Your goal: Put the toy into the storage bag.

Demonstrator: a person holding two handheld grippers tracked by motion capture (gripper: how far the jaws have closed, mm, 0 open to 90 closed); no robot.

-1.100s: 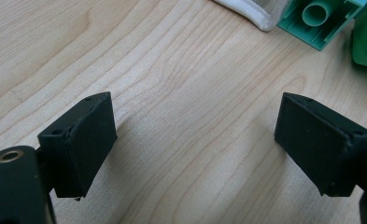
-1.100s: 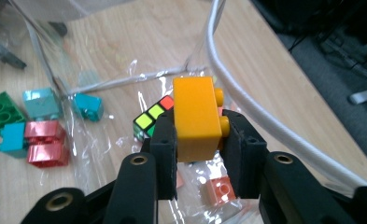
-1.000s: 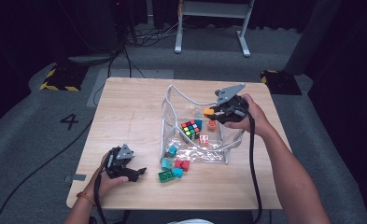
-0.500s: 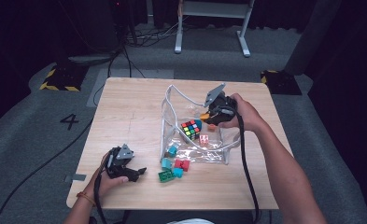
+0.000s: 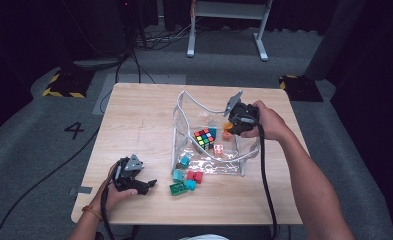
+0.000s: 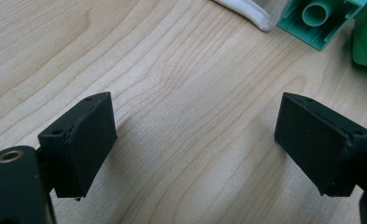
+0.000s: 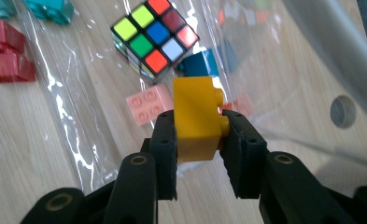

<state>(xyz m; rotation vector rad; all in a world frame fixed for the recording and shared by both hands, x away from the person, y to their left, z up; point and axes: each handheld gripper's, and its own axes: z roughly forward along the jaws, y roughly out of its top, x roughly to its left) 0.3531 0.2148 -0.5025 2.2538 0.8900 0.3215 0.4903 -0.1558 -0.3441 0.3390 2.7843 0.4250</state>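
Where high view blurs, right gripper [image 7: 199,133] clamps yellow brick [image 7: 196,116].

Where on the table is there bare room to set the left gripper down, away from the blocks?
The table's left half is bare, from the far edge down to the left gripper, up to the bag. A bare strip runs along the near edge. It is crowded at the bag's mouth, around the loose blocks.

Bag [image 5: 184,125] lies right of centre on bench [image 5: 134,115]; puzzle cube [image 5: 202,138] inside it. Loose bricks [image 5: 186,181] sit just before the bag's near edge.
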